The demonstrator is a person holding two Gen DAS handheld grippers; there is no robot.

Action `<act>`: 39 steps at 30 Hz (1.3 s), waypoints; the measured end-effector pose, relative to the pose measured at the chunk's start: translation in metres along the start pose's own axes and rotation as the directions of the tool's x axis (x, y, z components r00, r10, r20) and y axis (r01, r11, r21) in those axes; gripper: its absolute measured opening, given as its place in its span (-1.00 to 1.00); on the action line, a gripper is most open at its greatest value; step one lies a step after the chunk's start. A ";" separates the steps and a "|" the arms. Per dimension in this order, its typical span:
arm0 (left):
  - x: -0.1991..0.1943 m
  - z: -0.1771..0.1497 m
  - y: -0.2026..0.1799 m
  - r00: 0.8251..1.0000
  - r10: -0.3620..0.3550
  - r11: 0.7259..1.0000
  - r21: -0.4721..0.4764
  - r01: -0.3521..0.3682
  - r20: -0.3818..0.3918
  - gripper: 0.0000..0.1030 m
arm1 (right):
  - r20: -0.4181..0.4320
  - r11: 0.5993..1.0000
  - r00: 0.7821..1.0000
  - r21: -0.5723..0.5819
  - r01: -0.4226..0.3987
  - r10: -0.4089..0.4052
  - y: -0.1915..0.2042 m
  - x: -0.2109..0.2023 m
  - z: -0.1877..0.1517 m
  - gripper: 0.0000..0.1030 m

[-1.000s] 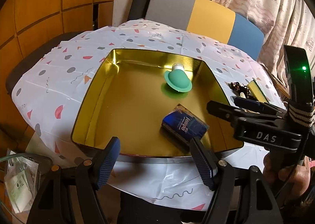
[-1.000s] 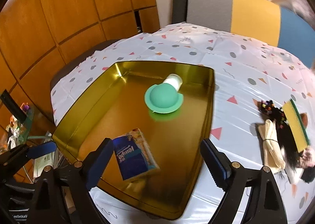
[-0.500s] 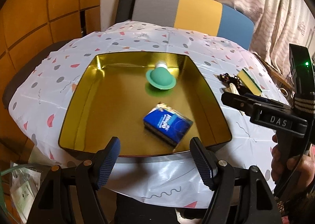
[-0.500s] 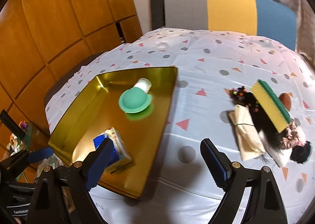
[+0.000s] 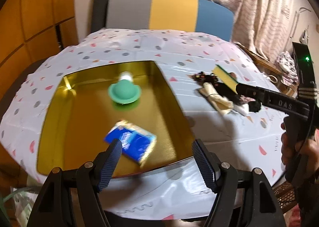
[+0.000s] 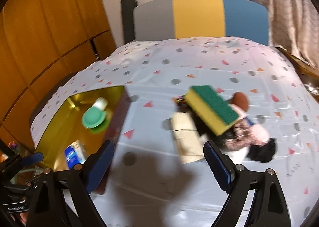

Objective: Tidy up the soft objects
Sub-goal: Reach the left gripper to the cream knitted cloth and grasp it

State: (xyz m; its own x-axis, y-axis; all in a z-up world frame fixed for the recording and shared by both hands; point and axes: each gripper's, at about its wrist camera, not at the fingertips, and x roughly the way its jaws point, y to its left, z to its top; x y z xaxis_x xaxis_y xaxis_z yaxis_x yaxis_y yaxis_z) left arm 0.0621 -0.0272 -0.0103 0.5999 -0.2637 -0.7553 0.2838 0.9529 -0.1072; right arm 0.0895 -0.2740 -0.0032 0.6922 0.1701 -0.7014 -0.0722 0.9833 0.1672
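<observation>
Now, both grippers empty over the table.

The right gripper (image 6: 157,160) hangs spread before the pile, where the sponge (image 6: 212,110) leans: light, squashy, best pinched across its long sides. The left gripper (image 5: 156,159) gapes above the gold tray (image 5: 59,111).

L gripper (image 5: 156,145) blk frame, blue ribbed pads, silver screws, R gripper (image 6: 159,150) same, "DAS" marking, green LED, striped band
</observation>
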 end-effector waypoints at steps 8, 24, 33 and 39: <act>0.007 0.032 -0.042 0.993 -0.116 0.991 0.070 0.114 0.021 0.44 | 0.043 0.990 0.991 0.056 0.126 -0.129 -0.070 -0.023 0.017 0.89; 0.142 0.091 -0.121 0.944 -0.231 0.973 -0.086 0.216 -0.236 0.21 | 0.049 0.941 0.988 0.315 0.122 -0.144 -0.169 -0.024 0.001 0.91; 0.198 0.103 -0.131 0.952 -0.185 0.977 -0.153 0.150 -0.243 0.25 | 0.065 0.948 0.992 0.309 0.080 -0.105 -0.162 -0.024 0.003 0.95; 0.214 0.094 -0.137 0.952 -0.153 0.986 -0.109 0.128 -0.266 0.22 | 0.058 0.955 0.995 0.291 0.063 -0.084 -0.157 -0.020 0.003 0.96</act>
State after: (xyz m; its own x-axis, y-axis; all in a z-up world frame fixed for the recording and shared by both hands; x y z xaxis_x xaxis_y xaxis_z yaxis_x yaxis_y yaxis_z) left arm 0.2222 -0.2280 -0.0968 0.3287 -0.3571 -0.8743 0.2749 0.9219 -0.2731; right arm 0.0892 -0.4324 -0.0130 0.7365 0.0830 -0.6713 0.1841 0.9304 0.3170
